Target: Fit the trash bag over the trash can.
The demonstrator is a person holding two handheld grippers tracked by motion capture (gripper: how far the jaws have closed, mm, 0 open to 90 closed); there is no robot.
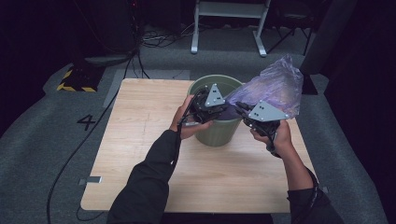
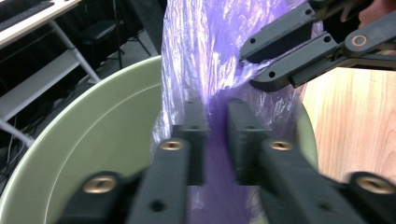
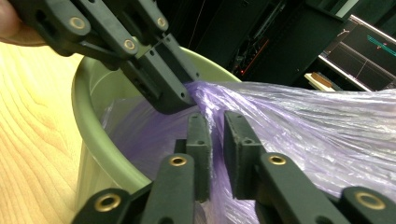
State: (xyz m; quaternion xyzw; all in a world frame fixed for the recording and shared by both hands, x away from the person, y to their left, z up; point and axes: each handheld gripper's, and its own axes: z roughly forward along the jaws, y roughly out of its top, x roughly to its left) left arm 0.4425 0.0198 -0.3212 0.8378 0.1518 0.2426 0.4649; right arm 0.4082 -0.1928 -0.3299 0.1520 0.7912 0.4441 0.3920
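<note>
A pale wooden worktop (image 1: 140,154) stands on grey carpet in a dark room, with a white metal frame (image 1: 229,23) behind it and a "4" marked on the floor. A green bin (image 1: 219,130) sits at the worktop's far edge. The left gripper (image 1: 211,108) is nearly closed, pinching the purple plastic bag (image 1: 275,86) over the bin's mouth. The right gripper (image 1: 247,114), just beside it, also clamps the bag, which billows up and away to the right.

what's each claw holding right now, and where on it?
Both claws pinch the purple plastic bag above the green bin. Left claw grips a gathered fold near the bin's mouth; right claw grips the film right beside it.
</note>
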